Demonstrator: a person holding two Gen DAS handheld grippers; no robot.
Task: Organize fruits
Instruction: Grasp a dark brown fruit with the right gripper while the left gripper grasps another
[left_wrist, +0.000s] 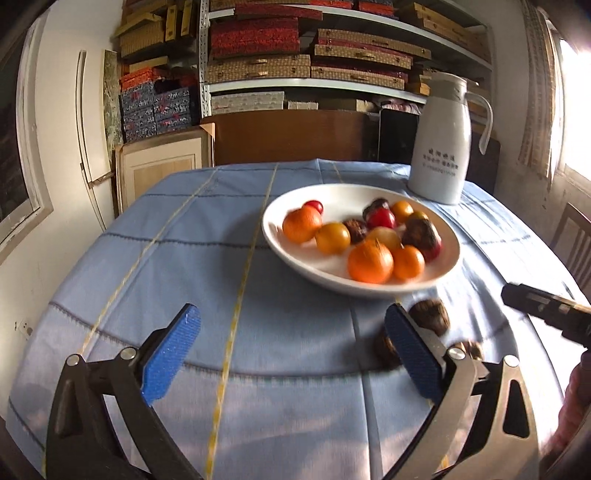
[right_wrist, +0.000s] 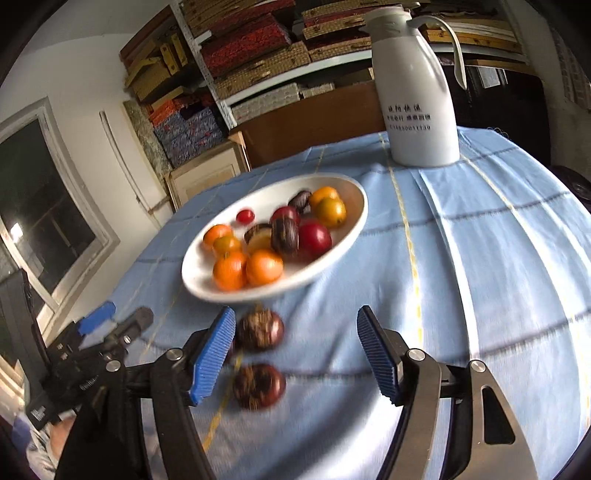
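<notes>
Both the left gripper and right gripper hold their fingers spread and empty near the white bowl, two dark fruits lying just before it on the bench.

A lived-in home room that doubles as storage. The surface wears a blue checked cloth, with a white plate of fruit and a white jug toward its far right corner. Behind stand metal shelves stacked with patterned boxes; a sunlit window is at right.
</notes>
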